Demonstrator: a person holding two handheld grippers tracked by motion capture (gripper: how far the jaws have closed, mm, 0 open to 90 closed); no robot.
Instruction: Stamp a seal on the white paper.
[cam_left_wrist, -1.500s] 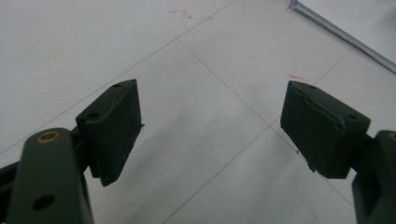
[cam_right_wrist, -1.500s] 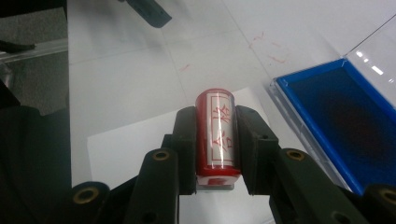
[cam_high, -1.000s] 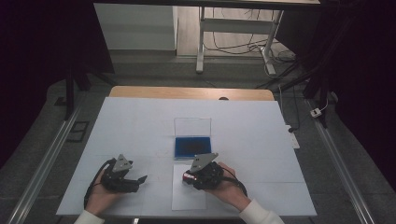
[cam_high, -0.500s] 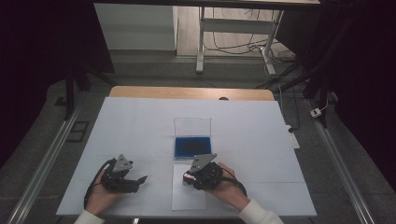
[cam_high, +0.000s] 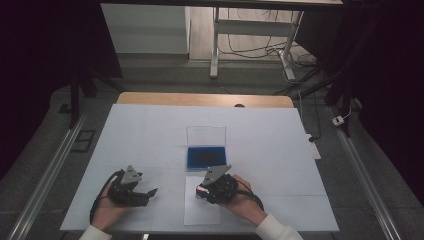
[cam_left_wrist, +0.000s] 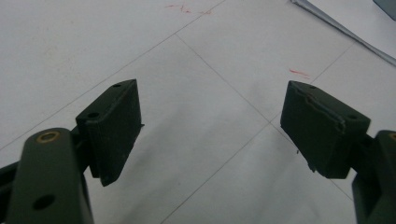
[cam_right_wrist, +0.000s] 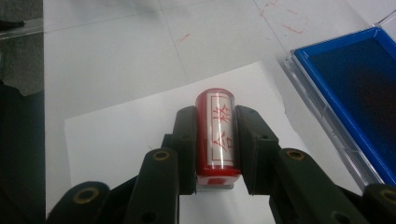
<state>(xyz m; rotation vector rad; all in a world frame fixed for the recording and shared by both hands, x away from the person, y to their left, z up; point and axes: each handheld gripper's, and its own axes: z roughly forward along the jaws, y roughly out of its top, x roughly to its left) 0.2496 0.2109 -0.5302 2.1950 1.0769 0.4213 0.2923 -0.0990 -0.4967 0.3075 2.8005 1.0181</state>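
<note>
A red cylindrical stamp (cam_right_wrist: 215, 140) with red characters on its white label lies lengthwise between the jaws of my right gripper (cam_right_wrist: 215, 119), which is shut on it. The gripper hovers low over a white sheet of paper (cam_right_wrist: 116, 140) near the table's front edge. Just beyond and to the right sits a blue ink pad (cam_right_wrist: 359, 88) in a clear case. In the high view the right gripper (cam_high: 202, 191) is in front of the ink pad (cam_high: 206, 156), over the paper (cam_high: 202, 212). My left gripper (cam_high: 149, 193) rests at the front left, open and empty (cam_left_wrist: 210, 121).
The case's clear lid (cam_high: 206, 135) lies open behind the ink pad. The white table cover (cam_high: 280, 150) has faint grid lines and small red ink marks (cam_left_wrist: 299, 72). The paper's edge (cam_left_wrist: 327, 18) lies beyond the left gripper. A dark floor with rails surrounds the table.
</note>
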